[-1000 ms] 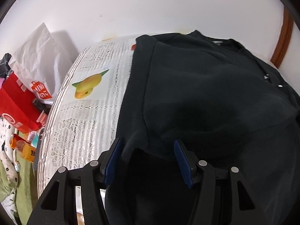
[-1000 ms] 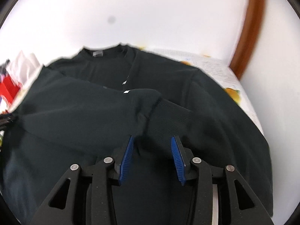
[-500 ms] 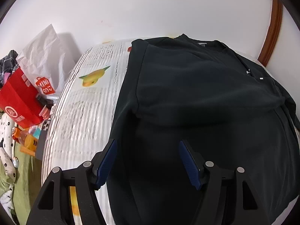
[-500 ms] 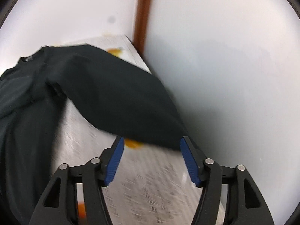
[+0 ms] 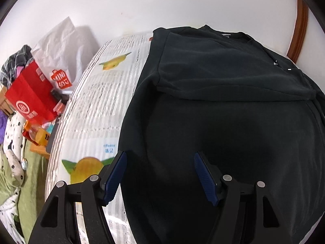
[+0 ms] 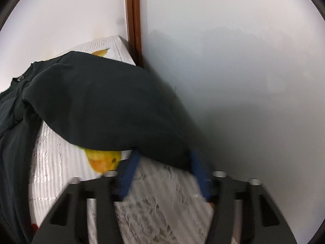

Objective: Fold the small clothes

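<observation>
A black sweatshirt (image 5: 223,126) lies flat on the table, neck toward the wall, with one sleeve (image 5: 223,77) folded across its chest. My left gripper (image 5: 160,154) hovers open over the lower left body, nothing between its pads. In the right wrist view the other sleeve (image 6: 105,105) stretches out toward the wall. My right gripper (image 6: 163,154) is at that sleeve's end. Its jaws are closing with the cuff between the blue pads, whose tips are hidden under the cloth edge. This view is blurred.
A white lace cloth with fruit prints (image 5: 97,105) covers the table. A red bag (image 5: 30,99), a white plastic bag (image 5: 61,50) and an orange bottle (image 5: 38,134) crowd the left side. A white wall (image 6: 243,81) and brown trim (image 6: 133,20) bound the right edge.
My left gripper has drawn back from the folded sleeve toward the hem and opened wider. My right gripper swung from the chest out to the far sleeve's end, and its pads now stand closer together.
</observation>
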The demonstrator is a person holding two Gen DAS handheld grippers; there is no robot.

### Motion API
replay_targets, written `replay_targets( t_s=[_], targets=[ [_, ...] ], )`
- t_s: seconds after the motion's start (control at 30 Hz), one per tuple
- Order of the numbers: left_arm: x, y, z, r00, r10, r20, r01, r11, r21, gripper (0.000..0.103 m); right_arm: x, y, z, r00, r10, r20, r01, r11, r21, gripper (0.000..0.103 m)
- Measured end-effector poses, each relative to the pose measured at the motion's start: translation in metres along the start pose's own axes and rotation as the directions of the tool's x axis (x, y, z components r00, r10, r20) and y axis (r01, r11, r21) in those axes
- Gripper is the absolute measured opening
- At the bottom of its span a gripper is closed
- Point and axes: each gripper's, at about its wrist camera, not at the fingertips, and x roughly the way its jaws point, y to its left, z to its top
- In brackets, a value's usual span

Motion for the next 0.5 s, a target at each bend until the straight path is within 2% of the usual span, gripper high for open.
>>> replay_targets(
  t_s=[0.03, 0.07, 0.17, 0.3, 0.4, 0.5],
  targets=[
    [0.001, 0.001, -0.002, 1.000, 0.004, -0.006, -0.004, 1.000, -0.007, 0.067, -0.002, 0.004, 0.000, 1.000, -0.024, 0.013, 0.024, 0.999, -0.021, 0.014],
    [0.001, 0.002, -0.003, 1.000, 0.007, -0.009, -0.007, 1.000, -0.015, 0.067, -0.005, 0.007, 0.002, 0.998, -0.056, 0.032, 0.058, 0.997, -0.042, 0.011],
    [0.001, 0.006, -0.008, 1.000, 0.023, -0.015, -0.024, 0.999, -0.028, 0.067, -0.022, 0.009, 0.005, 0.993, -0.080, 0.084, 0.084, 0.996, -0.040, 0.009],
    [0.002, 0.015, -0.012, 0.999, 0.051, -0.006, -0.051, 0.998, -0.044, 0.067, -0.072, 0.019, 0.025, 0.976, -0.076, 0.204, 0.084, 0.996, -0.028, 0.009],
    [0.005, 0.024, -0.014, 1.000, 0.020, 0.005, -0.019, 0.997, -0.081, 0.067, -0.113, 0.044, 0.049, 0.952, -0.045, 0.302, 0.063, 0.997, -0.050, 0.009],
    [0.006, 0.030, -0.017, 1.000, -0.011, 0.020, 0.012, 0.997, -0.082, 0.067, -0.149, 0.078, 0.071, 0.930, 0.029, 0.367, 0.001, 0.997, -0.082, 0.009]
  ],
)
